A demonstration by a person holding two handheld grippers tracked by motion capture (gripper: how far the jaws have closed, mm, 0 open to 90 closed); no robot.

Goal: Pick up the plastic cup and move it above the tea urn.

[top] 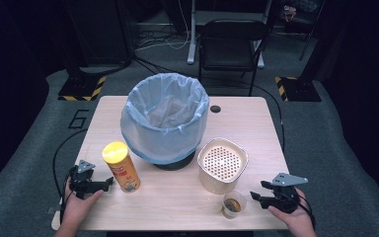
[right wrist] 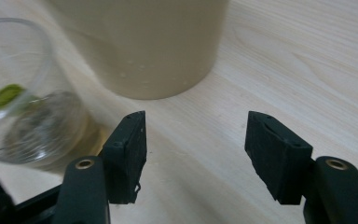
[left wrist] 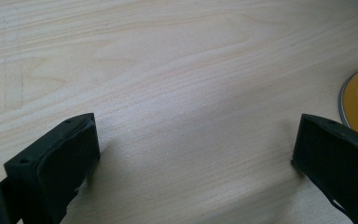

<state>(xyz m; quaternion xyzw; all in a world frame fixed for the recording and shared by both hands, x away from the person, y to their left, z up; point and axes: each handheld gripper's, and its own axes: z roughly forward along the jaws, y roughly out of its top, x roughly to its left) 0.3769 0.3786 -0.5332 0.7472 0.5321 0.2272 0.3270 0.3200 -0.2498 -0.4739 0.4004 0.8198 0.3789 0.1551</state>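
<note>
Cup (top: 234, 203) sits on surface (top: 177, 197), just beside your right gripper (top: 256, 193); jaws parted, empty. Left gripper (top: 109, 181) released near chip can (top: 121, 167). Nothing binned yet; bin (top: 164, 118) awaits everything.

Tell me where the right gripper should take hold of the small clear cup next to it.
Grip the clear cup around its side wall, about halfway up, coming in level from its right, where the right gripper already is. It stands upright with bare table on that side; the beige container crowds it from behind.
</note>
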